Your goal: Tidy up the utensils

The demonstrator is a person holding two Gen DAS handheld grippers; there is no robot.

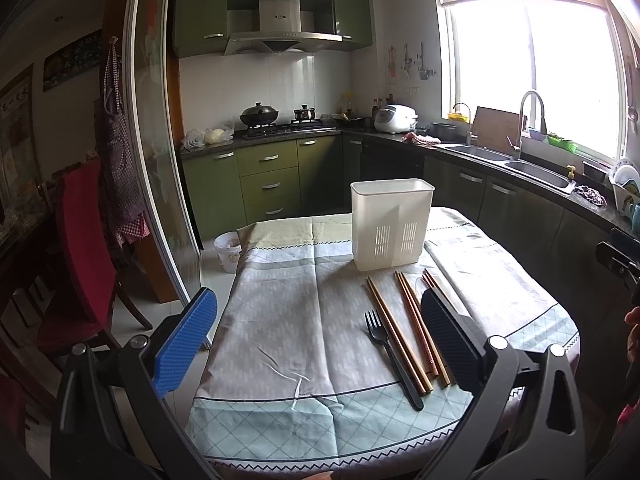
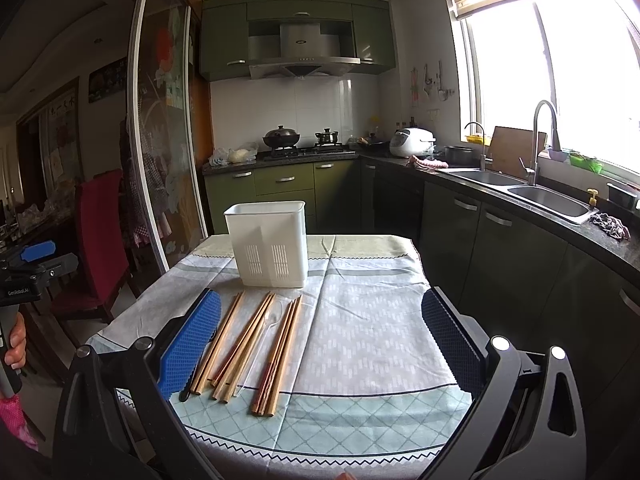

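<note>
A white slotted utensil holder [image 1: 392,224] [image 2: 268,244] stands upright on the clothed table [image 1: 280,280] [image 2: 360,320]. In front of it lie several wooden chopsticks [image 1: 384,312] [image 2: 244,346], a black fork [image 1: 398,372] and a clear plastic spoon [image 2: 274,316]. My left gripper [image 1: 316,340] hovers open over the table's near left part; the fork and chopsticks lie just inside its right finger. My right gripper [image 2: 322,340] is open too, with the chopsticks beside its left finger, which hides most of the fork. Neither gripper holds anything.
A red-covered chair [image 1: 84,240] [image 2: 100,232] and a glass sliding door stand left of the table. A small white bin [image 1: 228,250] sits on the floor. A counter with sinks [image 2: 548,200] runs along the right. A hand [image 2: 16,344] holds the left gripper.
</note>
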